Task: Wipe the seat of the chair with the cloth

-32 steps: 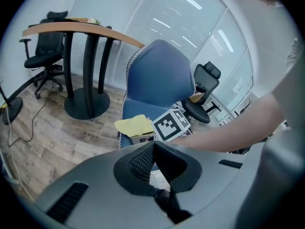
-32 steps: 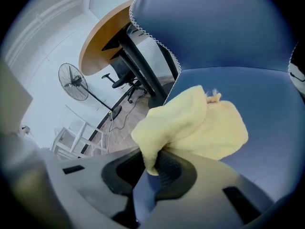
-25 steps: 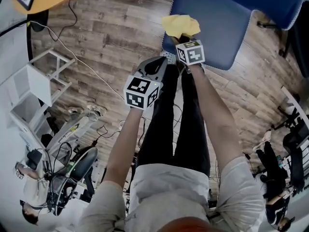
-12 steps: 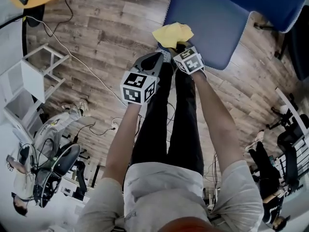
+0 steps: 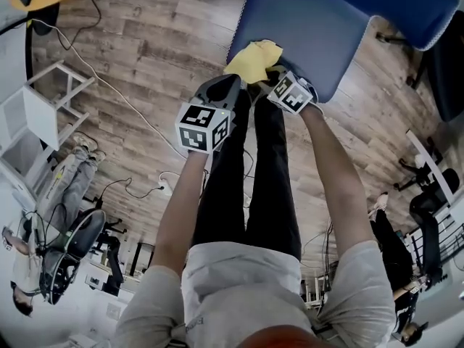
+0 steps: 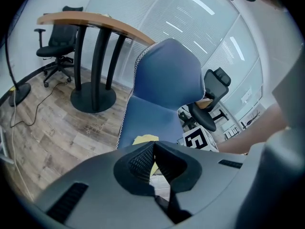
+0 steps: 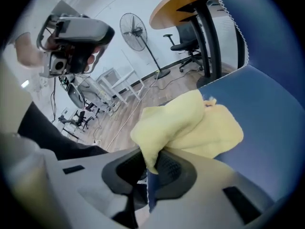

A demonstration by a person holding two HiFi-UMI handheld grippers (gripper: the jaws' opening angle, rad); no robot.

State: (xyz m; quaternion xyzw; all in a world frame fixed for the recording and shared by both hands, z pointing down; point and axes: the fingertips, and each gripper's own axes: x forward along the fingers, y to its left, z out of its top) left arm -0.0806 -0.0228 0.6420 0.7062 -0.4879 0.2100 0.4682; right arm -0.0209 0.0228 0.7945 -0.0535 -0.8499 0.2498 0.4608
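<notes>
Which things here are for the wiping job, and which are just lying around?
For the job: yellow cloth, blue chair seat, right tool gripping the cloth.
Just around: left tool, shut and empty; fan; white shelf; floor cable.

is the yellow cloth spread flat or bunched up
Bunched up: the cloth sits in crumpled folds on the seat, one end pinched in the right gripper.
</notes>
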